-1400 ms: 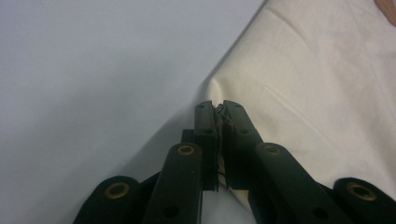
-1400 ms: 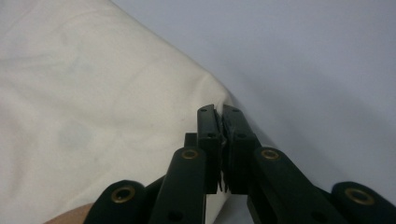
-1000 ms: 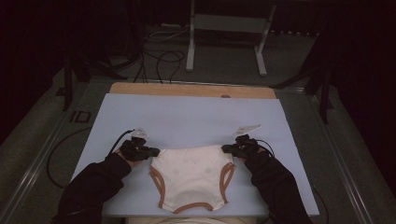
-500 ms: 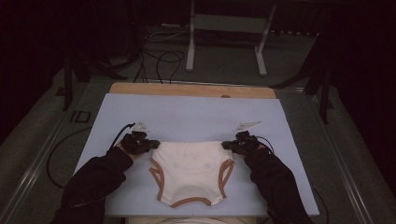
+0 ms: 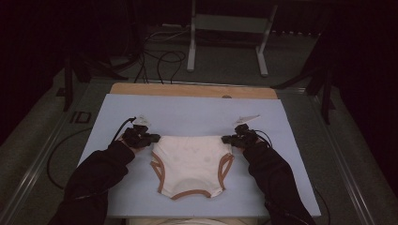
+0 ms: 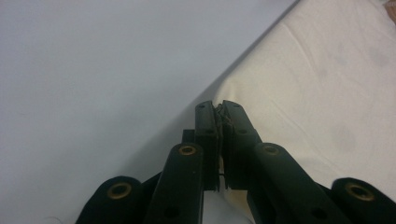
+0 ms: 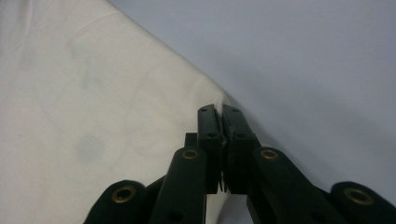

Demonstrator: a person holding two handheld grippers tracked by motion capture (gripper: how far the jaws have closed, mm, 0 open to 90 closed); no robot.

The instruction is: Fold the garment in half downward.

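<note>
Item: cream underpants, flat near the table's near edge. Left claw and right claw each pinch a waistband corner. Step: spreading; next likely needs even outward tension.

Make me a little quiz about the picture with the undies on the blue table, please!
1. What colour is the trim on the cream underpants?
2. True or false: the left gripper and the right gripper each pinch a top corner of the underpants.
3. What does the garment lie on: A a wooden floor, B the light blue mat, C a metal tray?

Key: 1 brown-orange. 2 true; both pairs of jaws are shut on the fabric. 3 B.
</note>
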